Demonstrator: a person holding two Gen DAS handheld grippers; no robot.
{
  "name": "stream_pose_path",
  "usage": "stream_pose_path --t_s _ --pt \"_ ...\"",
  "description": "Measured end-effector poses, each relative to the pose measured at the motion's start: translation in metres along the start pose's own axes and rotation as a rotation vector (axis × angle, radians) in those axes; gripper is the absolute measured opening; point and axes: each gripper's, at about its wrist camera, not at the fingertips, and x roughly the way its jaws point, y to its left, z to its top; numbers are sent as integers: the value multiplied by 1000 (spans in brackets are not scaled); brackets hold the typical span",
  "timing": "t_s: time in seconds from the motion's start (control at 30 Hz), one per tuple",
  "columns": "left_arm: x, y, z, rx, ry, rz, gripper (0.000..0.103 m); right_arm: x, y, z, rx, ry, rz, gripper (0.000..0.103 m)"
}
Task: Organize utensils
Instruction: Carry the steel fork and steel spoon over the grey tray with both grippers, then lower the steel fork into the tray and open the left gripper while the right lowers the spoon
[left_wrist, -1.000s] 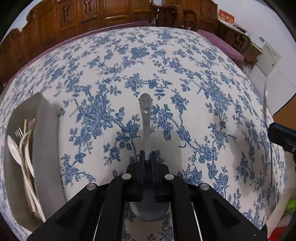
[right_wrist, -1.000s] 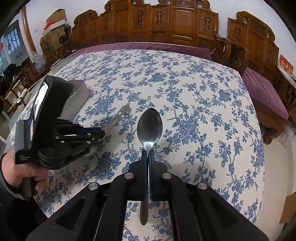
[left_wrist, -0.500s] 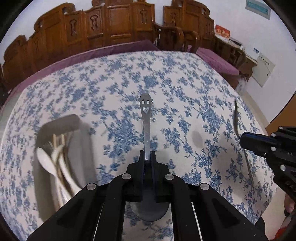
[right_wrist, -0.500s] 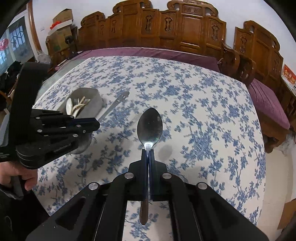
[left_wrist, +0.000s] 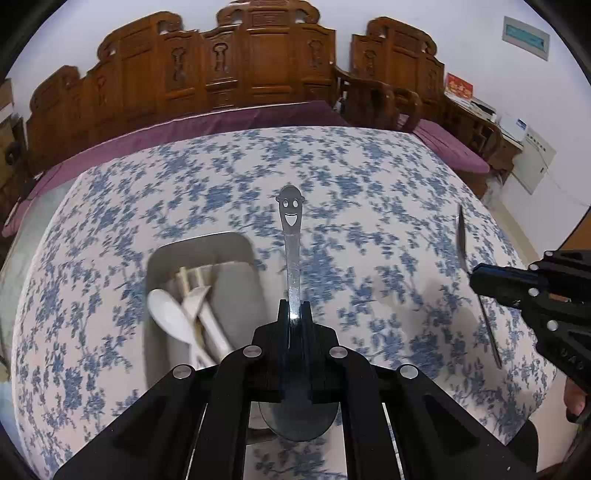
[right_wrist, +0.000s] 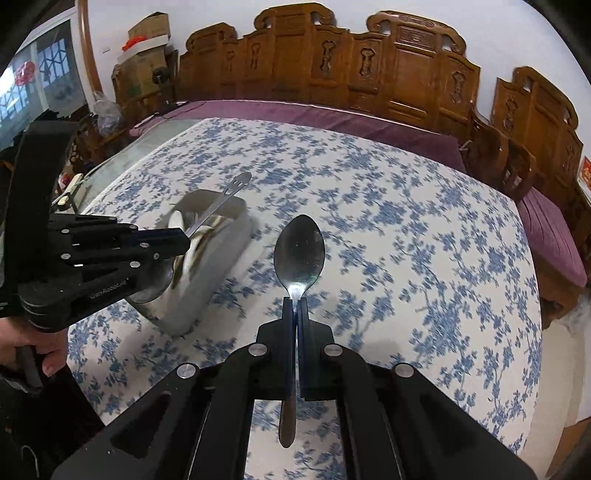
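Note:
My left gripper (left_wrist: 294, 314) is shut on a steel spoon (left_wrist: 291, 236) with a smiley-face handle end, its bowl back under the fingers. It hangs above the table, just right of a grey utensil tray (left_wrist: 207, 245) holding white plastic spoons (left_wrist: 173, 314) and forks. My right gripper (right_wrist: 296, 306) is shut on a plain steel spoon (right_wrist: 299, 253), bowl pointing forward, held above the tablecloth. In the right wrist view the left gripper (right_wrist: 184, 238) hovers at the tray (right_wrist: 221, 254). In the left wrist view the right gripper (left_wrist: 476, 275) and its spoon (left_wrist: 461, 230) are at the right.
The round table (left_wrist: 332, 162) has a blue floral cloth. Carved wooden benches (left_wrist: 258, 66) with purple cushions stand behind it. Boxes (right_wrist: 147, 40) and clutter are at the far left in the right wrist view. The table edge drops off at the right.
Both grippers rose and pulled back from the table. The left gripper swung toward the tray, which now lies just left of its spoon. Both spoons stay gripped.

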Motion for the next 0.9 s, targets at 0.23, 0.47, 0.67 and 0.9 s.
stream_pose_path --t_s 0.23,0.47,0.67,0.9 --pt "9 34 -13 -34 17 16 5 8 26 16 -26 -1 16 3" --pt "23 56 -25 -68 36 10 5 16 46 29 -49 0 27 3" --pt "39 63 -30 -73 54 7 5 22 57 35 -57 7 34 3" --pt "35 77 -35 -101 30 -19 6 34 68 41 -65 22 36 3"
